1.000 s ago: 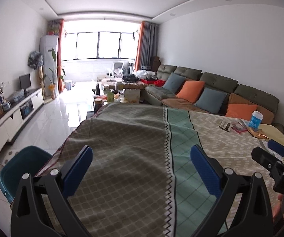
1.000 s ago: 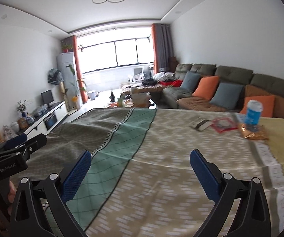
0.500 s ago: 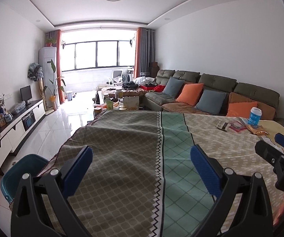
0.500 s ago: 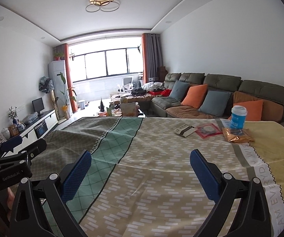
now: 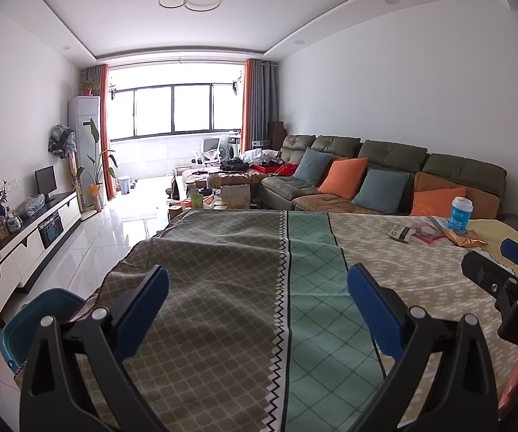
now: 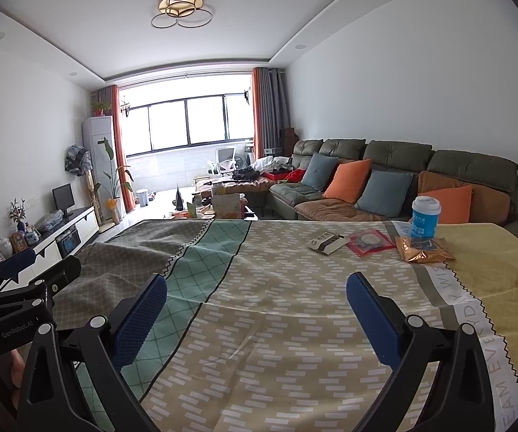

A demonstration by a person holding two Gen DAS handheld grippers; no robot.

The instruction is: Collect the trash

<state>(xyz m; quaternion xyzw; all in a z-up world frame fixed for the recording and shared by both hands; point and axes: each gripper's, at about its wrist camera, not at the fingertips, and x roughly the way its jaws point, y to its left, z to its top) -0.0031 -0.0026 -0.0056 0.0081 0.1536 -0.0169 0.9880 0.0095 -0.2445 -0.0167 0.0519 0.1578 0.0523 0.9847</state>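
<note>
Here, both the left hand-held gripper (image 5: 257, 300) and right hand-held gripper (image 6: 256, 307) gape apart, empty, over the patterned-cloth desk (image 6: 276, 288). Beside the blue paper cup (image 6: 425, 216) lie a crumpled gold foil wrapper (image 6: 422, 249), red packet (image 6: 369, 242) and black-white sachet (image 6: 325, 243).

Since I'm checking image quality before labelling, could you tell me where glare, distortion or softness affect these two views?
Left wrist view: the window is blown out, with glare on the floor tiles; fisheye bends the walls and darkens the corners. Right wrist view: same overexposed window; the cup and wrappers are fairly sharp, their small print unreadable.
</note>
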